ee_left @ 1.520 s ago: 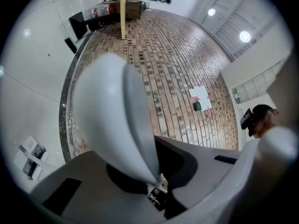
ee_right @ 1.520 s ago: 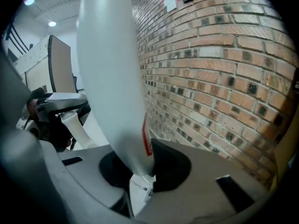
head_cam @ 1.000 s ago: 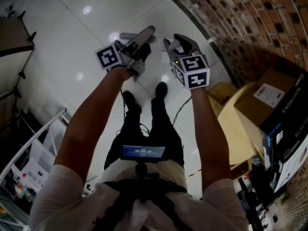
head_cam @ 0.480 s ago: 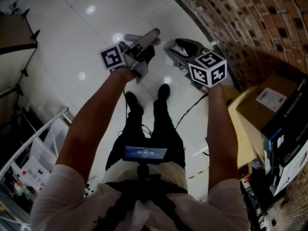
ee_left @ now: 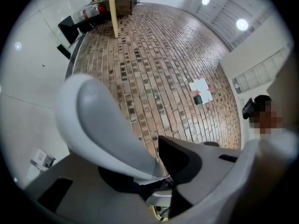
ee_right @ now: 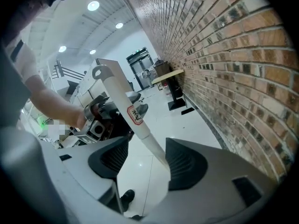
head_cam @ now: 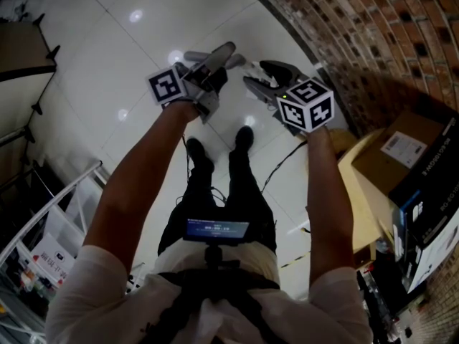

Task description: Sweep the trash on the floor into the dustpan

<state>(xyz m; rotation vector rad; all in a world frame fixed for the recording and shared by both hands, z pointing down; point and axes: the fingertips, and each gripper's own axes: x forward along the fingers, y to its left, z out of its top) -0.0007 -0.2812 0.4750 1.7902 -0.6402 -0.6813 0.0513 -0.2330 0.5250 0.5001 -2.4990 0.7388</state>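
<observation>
1 box (head_cam: pixel 401 149), contents hidden; right tool's (ee_right: pixel 145 158) jaws just opening round pole (ee_right: pixel 122 101).

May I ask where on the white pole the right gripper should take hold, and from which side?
Take the straight shaft of the white pole just below its red label, where it is slim and even. It runs between the fingers of the right gripper, which have just been opening, so approach as now and close across it.
</observation>
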